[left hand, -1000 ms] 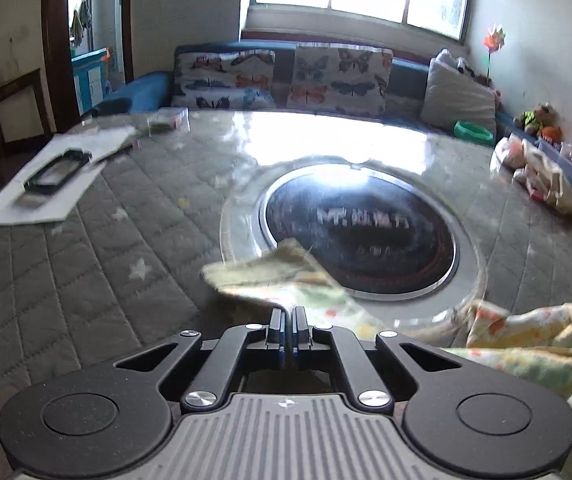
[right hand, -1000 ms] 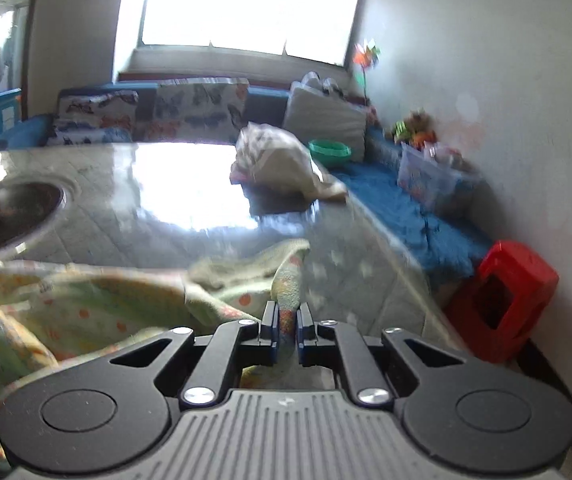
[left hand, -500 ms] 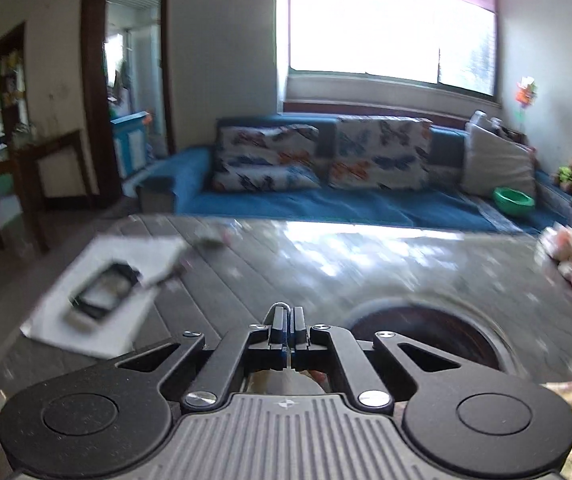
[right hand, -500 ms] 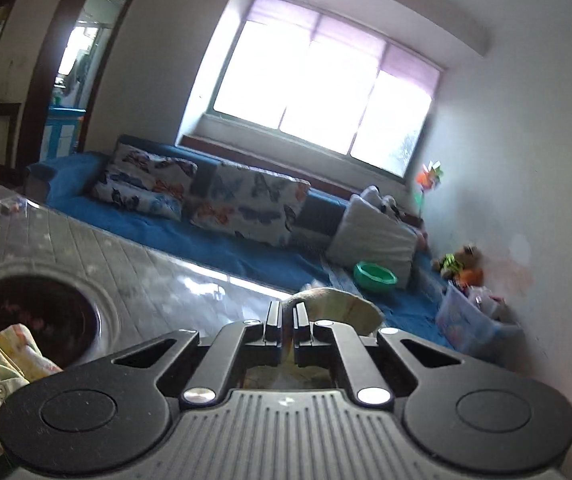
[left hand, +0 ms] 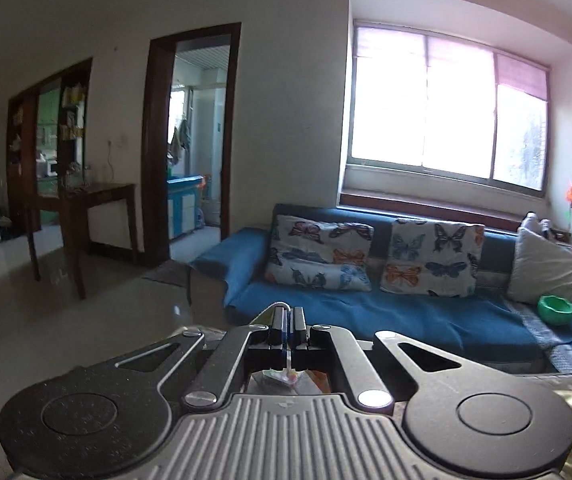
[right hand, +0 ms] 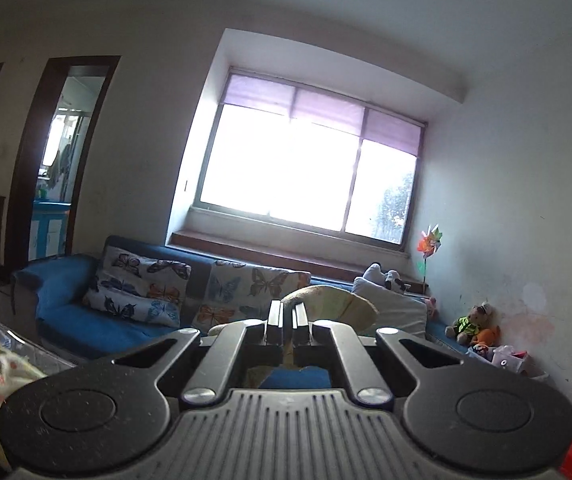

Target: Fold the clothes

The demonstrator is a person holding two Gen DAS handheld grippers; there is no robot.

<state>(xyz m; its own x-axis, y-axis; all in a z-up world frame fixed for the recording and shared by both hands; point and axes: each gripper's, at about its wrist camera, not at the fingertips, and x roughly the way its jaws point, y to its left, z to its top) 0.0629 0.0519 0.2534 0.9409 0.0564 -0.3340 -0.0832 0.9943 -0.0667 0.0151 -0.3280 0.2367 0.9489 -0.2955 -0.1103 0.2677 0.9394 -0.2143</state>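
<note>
Fold in progress, early stage. Both grippers are raised and pitched upward, so each wrist view looks across the room at the sofa [left hand: 406, 312] and window [right hand: 306, 176] rather than down at the counter.

The left gripper [left hand: 287, 314] has its jaws together on a thin pale edge of the garment [left hand: 282, 376]; a sliver of cloth loops above the fingertips, and patterned fabric shows through the opening behind them. More of the same pale green, orange-spotted cloth hangs at the lower right of this gripper's body.

The right gripper [right hand: 287, 312] is likewise clamped on the garment [right hand: 338, 304], a rounded fold of which stands up just beyond and to the right of its fingertips. The rest of the cloth hangs to this gripper's lower left.

Judged from these views, the garment is lifted by two points, one in each gripper, and suspended between them. No completed fold is visible. Laying the cloth flat on the counter, making the folds and smoothing them remain to be done. The counter is barely in view, only a strip at the far left below the right gripper.
</note>
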